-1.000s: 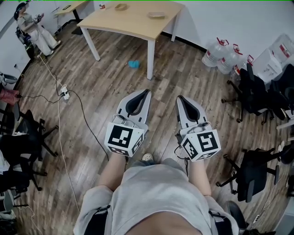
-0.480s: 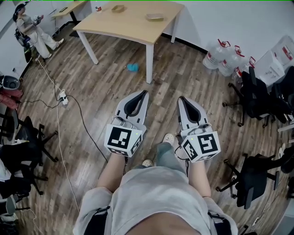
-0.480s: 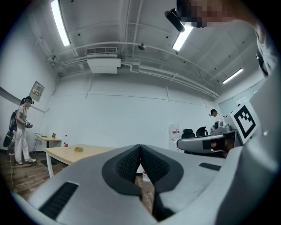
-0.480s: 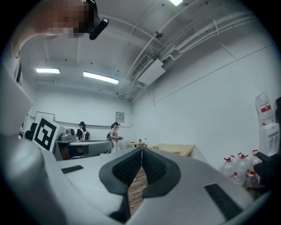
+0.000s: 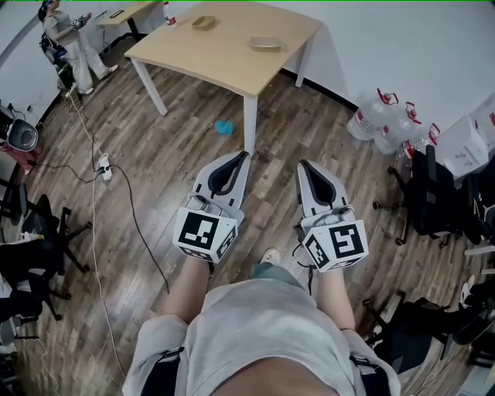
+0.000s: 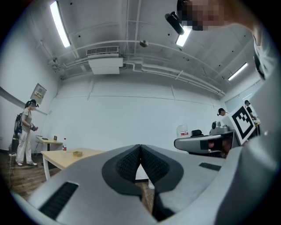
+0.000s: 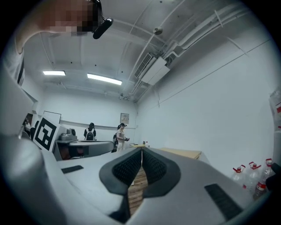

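At the far left of the head view we see a black office chair (image 5: 35, 259) and a white power strip (image 5: 103, 165) on the wood floor (image 5: 170, 147). A cable (image 5: 143, 220) runs from the strip toward the person's feet. A standing person (image 5: 69, 39) occupies the upper left corner.

Right of that person stands a light wooden table (image 5: 224, 58) carrying two shallow dishes, one (image 5: 204, 22) near the far edge and one (image 5: 264, 44) toward the right edge. A small blue object (image 5: 224, 128) lies on the floor just beside the table's near leg (image 5: 250, 124). It is ahead of the left gripper and apart from both grippers.

The left gripper (image 5: 244, 155) is held above the floor, pointing toward that table leg. In the left gripper view we read its jaws as closed: the ribbed pads (image 6: 127, 162) meet at the tips with nothing between them. Its marker cube (image 5: 207, 232) sits at the person's end. One shoe (image 5: 270, 256) shows on the floor between the two cubes.

The right gripper (image 5: 303, 164) is held alongside the left one, near it but not touching. In the right gripper view its jaws are likewise closed tip to tip and empty. Its marker cube (image 5: 337, 244) faces up.

At the right, we see clear water jugs (image 5: 375, 120) near the white wall and black office chairs (image 5: 433, 197) beyond them.
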{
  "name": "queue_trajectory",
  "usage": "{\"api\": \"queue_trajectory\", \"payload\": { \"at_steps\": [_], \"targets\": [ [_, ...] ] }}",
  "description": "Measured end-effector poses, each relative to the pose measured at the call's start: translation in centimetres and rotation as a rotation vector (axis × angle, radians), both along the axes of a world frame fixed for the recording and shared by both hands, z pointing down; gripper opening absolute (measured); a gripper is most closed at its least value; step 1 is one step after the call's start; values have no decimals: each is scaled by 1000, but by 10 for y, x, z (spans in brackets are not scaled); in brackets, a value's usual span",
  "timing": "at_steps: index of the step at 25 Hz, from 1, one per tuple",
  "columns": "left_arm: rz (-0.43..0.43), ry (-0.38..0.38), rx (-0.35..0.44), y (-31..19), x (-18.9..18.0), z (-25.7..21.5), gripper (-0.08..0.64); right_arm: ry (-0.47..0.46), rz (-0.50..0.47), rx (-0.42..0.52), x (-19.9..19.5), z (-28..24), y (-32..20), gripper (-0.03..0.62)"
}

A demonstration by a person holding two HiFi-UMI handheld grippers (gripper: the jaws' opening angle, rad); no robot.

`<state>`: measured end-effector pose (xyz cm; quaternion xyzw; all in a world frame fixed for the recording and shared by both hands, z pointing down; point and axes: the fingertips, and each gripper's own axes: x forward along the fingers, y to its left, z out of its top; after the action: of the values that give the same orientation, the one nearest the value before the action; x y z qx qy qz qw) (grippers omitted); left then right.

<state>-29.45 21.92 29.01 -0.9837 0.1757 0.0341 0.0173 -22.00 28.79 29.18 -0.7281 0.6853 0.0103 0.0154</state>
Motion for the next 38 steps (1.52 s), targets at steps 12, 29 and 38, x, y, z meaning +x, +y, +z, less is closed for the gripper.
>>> {"api": "queue_trajectory", "payload": {
  "at_steps": [12,29,38],
  "targets": [
    [-84,25,-3,-35,90,-2,15,-11,-72,8,100,5,-39,12],
    [-46,8,-1,-129,167,-1,15,-39,-21,15,173,7,-126,11],
    [-4,15,17,-209,198,-11,15,-46,25,27,201,1,-203,12]
  ]
}}
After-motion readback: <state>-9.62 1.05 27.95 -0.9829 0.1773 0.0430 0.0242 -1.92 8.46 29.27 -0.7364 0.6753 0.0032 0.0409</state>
